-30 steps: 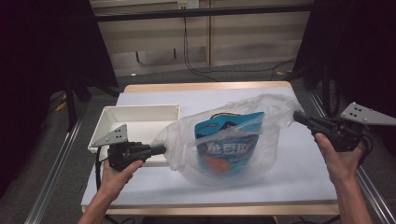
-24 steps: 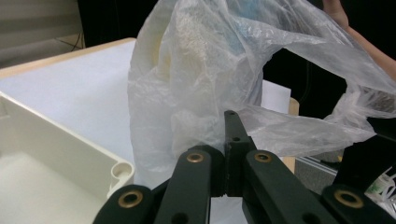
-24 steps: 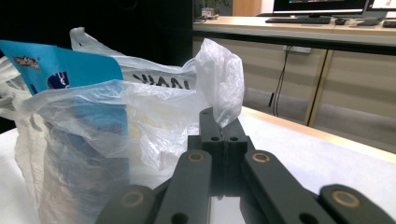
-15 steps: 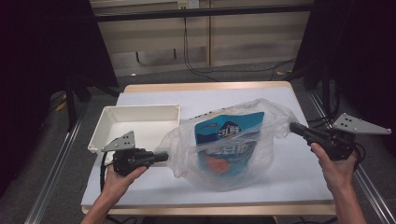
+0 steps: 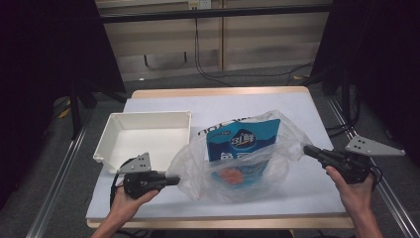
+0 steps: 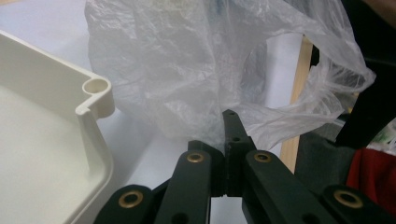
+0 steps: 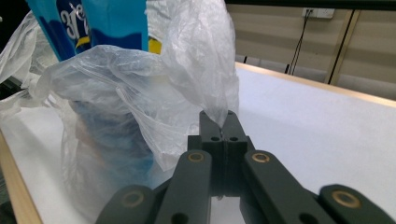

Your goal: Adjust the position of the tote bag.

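Your left gripper (image 5: 174, 181) sits at about 8 o'clock on the surface (image 5: 247, 106) in the high view, with your left hand (image 5: 130, 198) below it. Its fingers are pressed together on the left edge of the clear plastic bag (image 5: 198, 171). In the left gripper view, the left gripper (image 6: 229, 122) shows its fingers closed with the plastic bag (image 6: 177, 70) film pinched at their tips.

Your right gripper (image 5: 308, 149) sits at about 4 o'clock on the surface, carried by your right hand (image 5: 352, 186). Its fingers are also clamped together, on the right edge of the plastic bag. In the right gripper view, the right gripper (image 7: 219, 122) holds a gathered fold of the plastic bag (image 7: 140, 84) between its fingertips.

The plastic bag is stretched between the two grippers near the 6 o'clock edge of the surface. Inside it stands a blue snack pouch (image 5: 242, 146), leaning with its top toward 12 o'clock; its upper part rises out of the bag mouth. The blue snack pouch (image 7: 93, 23) appears at 11 o'clock in the right gripper view.

A white tray (image 5: 148, 115) rests at 9 o'clock, just beside the plastic bag. Its rounded corner, on the white tray (image 6: 95, 88), lies close to the film in the left gripper view.
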Tool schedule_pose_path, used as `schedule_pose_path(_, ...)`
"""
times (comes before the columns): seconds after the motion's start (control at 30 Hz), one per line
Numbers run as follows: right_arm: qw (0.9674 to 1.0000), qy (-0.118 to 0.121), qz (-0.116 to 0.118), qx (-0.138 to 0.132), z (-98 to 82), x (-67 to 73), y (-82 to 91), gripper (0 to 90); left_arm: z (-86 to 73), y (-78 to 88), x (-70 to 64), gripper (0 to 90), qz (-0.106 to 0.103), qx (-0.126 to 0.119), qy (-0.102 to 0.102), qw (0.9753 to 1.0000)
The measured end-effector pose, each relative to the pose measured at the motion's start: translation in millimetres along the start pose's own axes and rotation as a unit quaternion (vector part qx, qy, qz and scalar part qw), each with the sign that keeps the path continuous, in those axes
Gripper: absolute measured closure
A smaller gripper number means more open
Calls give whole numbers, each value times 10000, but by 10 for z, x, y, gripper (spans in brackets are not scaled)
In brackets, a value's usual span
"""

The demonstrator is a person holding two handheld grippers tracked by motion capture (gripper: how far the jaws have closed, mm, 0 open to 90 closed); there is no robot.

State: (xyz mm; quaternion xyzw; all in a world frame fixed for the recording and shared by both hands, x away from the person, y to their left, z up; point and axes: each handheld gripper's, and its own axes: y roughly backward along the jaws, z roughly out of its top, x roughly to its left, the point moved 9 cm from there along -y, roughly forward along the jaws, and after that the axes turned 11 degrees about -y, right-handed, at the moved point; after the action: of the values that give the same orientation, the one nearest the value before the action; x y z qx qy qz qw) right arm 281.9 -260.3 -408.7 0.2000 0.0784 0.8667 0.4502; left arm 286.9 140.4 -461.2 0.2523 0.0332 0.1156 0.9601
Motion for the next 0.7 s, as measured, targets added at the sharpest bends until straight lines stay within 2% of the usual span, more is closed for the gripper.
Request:
schedule_pose_path(0.13, 9998, 5, -38, 176, -114, 6, -3, 900, -64, -41, -29, 900, 44, 137, -30, 9999)
schedule_pose_path(0.33, 9991, -111, -82, 396, -317, -34, -53, 900, -178, -171, -73, 900, -74, 377, -57, 9992)
schedule_pose_path(0.5, 9984, -167, -116, 520, -461, -45, -31, 900, -260, -193, -112, 900, -132, 519, -91, 9985)
schedule_pose_path(0.57, 9982, -160, -148, 555, -492, -48, -29, 900, -293, -209, -125, 900, -149, 547, -41, 9984)
schedule_pose_path(0.7, 9975, -194, -134, 664, -589, -50, -20, 900, -352, -234, -150, 900, -187, 743, -132, 9970)
